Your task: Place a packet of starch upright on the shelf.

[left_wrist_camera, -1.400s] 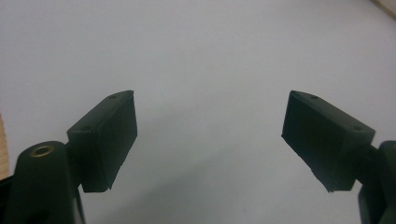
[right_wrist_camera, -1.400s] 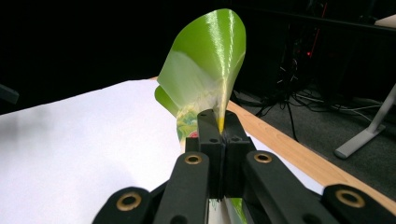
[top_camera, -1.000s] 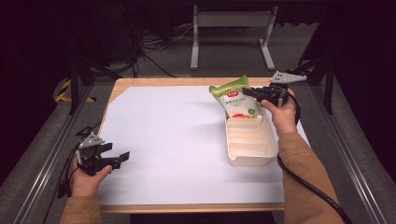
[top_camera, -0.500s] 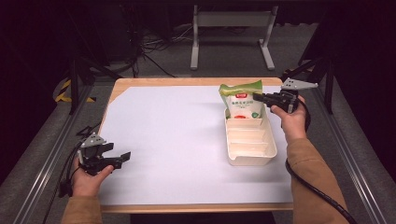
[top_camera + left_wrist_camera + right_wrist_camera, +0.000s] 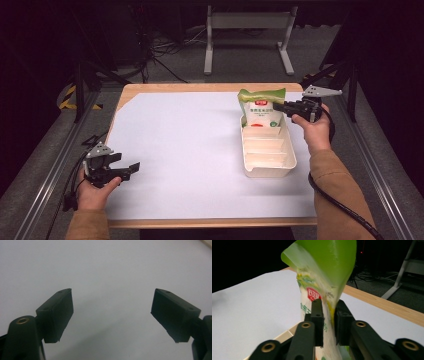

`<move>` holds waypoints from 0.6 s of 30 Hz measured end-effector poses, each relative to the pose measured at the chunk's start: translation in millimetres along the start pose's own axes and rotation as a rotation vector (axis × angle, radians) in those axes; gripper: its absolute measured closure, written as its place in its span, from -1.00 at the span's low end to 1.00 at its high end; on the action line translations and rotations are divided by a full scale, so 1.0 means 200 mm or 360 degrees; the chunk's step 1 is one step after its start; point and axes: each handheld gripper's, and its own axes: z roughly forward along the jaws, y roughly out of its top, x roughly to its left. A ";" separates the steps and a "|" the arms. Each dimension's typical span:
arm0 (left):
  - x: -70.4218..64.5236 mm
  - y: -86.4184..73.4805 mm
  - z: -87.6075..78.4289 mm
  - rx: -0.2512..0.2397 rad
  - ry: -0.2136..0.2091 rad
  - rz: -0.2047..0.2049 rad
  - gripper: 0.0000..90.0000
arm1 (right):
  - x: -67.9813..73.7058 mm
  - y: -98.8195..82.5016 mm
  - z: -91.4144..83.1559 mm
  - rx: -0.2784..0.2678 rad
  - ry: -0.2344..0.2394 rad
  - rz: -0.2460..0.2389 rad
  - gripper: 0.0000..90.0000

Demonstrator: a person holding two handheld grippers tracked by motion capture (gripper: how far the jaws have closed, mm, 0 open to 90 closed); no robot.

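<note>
A green-and-white snack bag (image 5: 261, 107) stands upright in the far compartment of a cream divided tray (image 5: 270, 171) on the right of the table. My right gripper (image 5: 280, 106) reaches in from the right at the bag's side. In the right gripper view its jaws have just been opening. The bag's (image 5: 324, 277) edge is blurred and sits loose between them, at the gripper's (image 5: 328, 303) tips. My left gripper (image 5: 131, 167) rests low at the table's near left. Its (image 5: 112, 297) jaws stand wide open over bare white surface.
A white sheet (image 5: 185, 150) covers the wooden table (image 5: 200, 87). The tray's two nearer compartments hold nothing. Metal rails run along both sides of the table, and a stand's legs (image 5: 245, 30) and cables lie on the floor beyond the far edge.
The bag has gone from tilted above the tray to upright in its far compartment. The right hand has shifted to the right, and its jaws have parted. The left hand stayed still.
</note>
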 end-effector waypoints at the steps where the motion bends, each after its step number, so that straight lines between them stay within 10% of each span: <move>1: 0.00 0.00 0.00 0.0002 0.0001 0.0005 -0.59 | 0.00 0.00 0.00 0.0000 -0.0003 0.0009 0.52; 7: 0.01 0.00 0.01 0.0008 -0.0007 -0.0009 -0.59 | 0.01 0.01 0.01 -0.0042 -0.0075 0.0125 -0.39; 18: 0.00 0.00 0.01 0.0004 -0.0005 -0.0001 -0.59 | 0.05 0.07 -0.05 -0.0039 -0.0124 0.0068 -0.51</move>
